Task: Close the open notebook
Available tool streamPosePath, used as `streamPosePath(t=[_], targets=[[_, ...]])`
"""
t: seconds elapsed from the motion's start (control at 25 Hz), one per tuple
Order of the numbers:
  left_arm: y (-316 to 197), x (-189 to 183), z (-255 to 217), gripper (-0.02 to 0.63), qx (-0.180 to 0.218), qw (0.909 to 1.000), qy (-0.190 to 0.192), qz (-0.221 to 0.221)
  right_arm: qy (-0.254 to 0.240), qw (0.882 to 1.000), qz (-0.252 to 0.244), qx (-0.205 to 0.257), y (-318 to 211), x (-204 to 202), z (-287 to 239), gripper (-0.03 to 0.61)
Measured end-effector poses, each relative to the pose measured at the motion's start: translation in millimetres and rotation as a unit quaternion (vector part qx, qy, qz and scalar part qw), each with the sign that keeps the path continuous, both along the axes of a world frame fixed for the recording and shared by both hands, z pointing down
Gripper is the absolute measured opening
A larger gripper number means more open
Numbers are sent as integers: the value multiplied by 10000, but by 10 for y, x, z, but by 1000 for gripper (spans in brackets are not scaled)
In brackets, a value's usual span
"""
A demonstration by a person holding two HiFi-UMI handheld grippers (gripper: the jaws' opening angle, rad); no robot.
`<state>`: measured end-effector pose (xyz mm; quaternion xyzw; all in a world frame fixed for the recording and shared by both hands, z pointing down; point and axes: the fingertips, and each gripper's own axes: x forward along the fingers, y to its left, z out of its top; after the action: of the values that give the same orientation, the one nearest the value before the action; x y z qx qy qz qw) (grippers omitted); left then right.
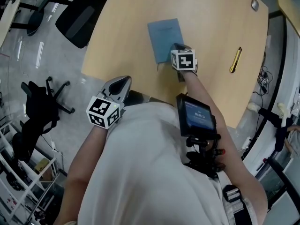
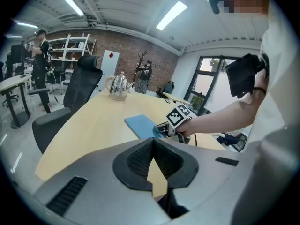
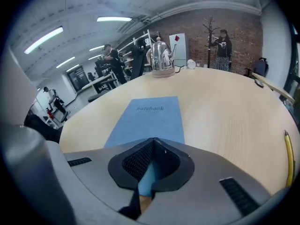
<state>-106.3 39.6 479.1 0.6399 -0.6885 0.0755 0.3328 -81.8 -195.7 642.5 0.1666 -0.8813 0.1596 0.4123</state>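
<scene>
Thin blue soft-cover notebook (image 1: 165, 39) lies flat mid-way across pale wooden worktop (image 1: 215, 22), cover word up; looks already closed. Judged light, bendy, cover slick; best taken at free edge near corner, not at spine.

Right gripper (image 1: 176, 46) at its near right corner, jaws closed together (whether cover edge is pinched, cannot tell). Left gripper (image 1: 119, 85) well apart, at near worktop edge, jaws closed, empty.

Bare wood all round notebook. Yellow pen (image 1: 236, 60) well to right, steel kettle (image 3: 161, 56) at far side, black office chair (image 1: 77, 14) beyond left rim.
</scene>
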Motion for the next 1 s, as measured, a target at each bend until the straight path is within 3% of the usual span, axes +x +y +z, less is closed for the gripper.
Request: streamPosePath(t=[0.48,0.76,1.0], targets=[[-37,179,-70,5,88,9999,-118,62,-614,9964,-332,-481,67,16,-115,17],[-5,125,-81,5,160,9997,-112,154,-1320,9907,-267,-181,81,114,-581,17],[-233,-237,-129,5,576,9978,45,321,-1669,9850,-380,227,268,262,-960,17]])
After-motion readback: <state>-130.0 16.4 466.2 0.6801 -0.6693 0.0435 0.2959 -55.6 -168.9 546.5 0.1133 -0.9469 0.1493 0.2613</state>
